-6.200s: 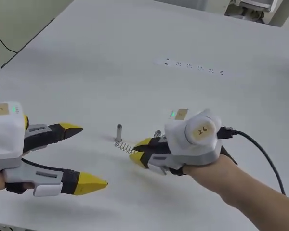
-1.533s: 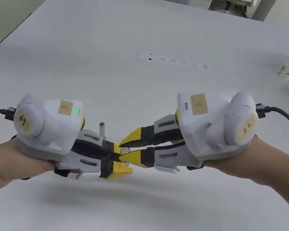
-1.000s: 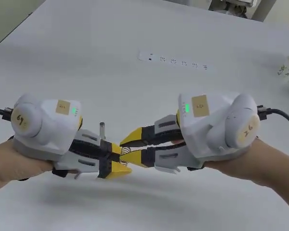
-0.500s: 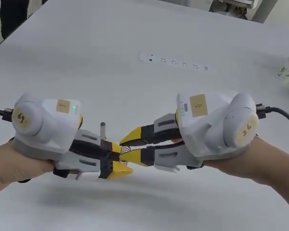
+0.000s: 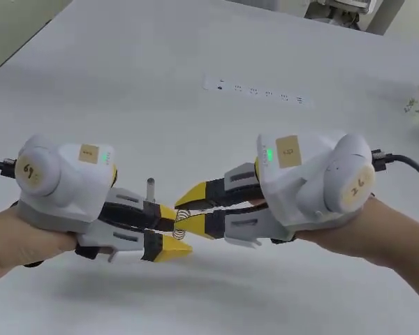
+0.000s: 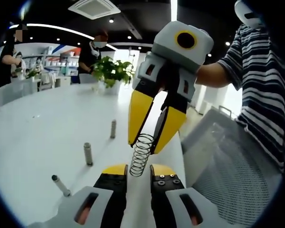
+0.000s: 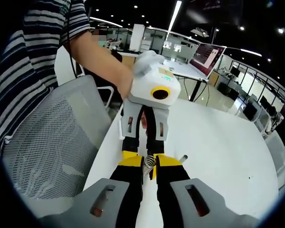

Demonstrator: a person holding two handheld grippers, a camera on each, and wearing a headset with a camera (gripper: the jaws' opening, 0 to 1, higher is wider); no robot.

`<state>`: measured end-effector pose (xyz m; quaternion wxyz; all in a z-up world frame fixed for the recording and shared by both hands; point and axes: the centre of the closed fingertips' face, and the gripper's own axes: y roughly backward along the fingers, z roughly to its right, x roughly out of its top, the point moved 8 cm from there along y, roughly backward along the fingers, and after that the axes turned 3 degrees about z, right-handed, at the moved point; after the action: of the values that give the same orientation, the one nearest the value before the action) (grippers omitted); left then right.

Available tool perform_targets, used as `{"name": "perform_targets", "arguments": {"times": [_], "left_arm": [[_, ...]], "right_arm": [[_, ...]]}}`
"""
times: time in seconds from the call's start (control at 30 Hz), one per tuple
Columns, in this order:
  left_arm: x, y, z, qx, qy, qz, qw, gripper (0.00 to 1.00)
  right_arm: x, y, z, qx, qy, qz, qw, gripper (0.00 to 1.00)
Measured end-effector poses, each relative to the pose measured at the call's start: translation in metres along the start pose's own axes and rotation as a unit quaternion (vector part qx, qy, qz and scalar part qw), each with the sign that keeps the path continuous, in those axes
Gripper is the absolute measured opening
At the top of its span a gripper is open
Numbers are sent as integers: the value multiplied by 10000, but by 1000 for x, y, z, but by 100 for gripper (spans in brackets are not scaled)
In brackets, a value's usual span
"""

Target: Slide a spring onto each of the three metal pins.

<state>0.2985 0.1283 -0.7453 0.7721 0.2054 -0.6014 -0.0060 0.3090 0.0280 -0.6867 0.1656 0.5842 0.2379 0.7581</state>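
Low over the white worktop point(image 5: 195, 84), toward 6 o'clock in the head view, the two claws meet nose to nose. The left hand point(image 5: 14, 241) points its tool toward 3 o'clock and the right hand point(image 5: 366, 230) points its tool toward 9 o'clock, both held nearly level, with the right tips riding a little higher. The spring point(image 6: 141, 153) hangs in the air between them, clear of the worktop. The right claw point(image 7: 150, 162) is closed to a narrow gap, its yellow tips pinching one end of the coil. The other end sits between the tips of the left claw point(image 6: 138, 169), which stand close on either side of it. I cannot tell whether they actually press on it or leave it a little loose. In the left gripper view three metal pins lie off toward 9 o'clock of the spring, all bare. One pin point(image 6: 113, 128) stands upright farthest away, a second point(image 6: 88, 153) stands upright nearer, and the nearest point(image 6: 60, 185) leans over at a slant. In the head view one upright pin shows just at 11 o'clock of the meeting tips.
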Motion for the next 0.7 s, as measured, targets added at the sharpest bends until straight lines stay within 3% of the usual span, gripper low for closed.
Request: {"name": "perform_targets", "arguments": {"times": [0.7], "left_arm": [[-11,25,-6,551,225,170,9981,28]], "right_arm": [[-1,0,4,-109,20,-54,9999,7]]}}
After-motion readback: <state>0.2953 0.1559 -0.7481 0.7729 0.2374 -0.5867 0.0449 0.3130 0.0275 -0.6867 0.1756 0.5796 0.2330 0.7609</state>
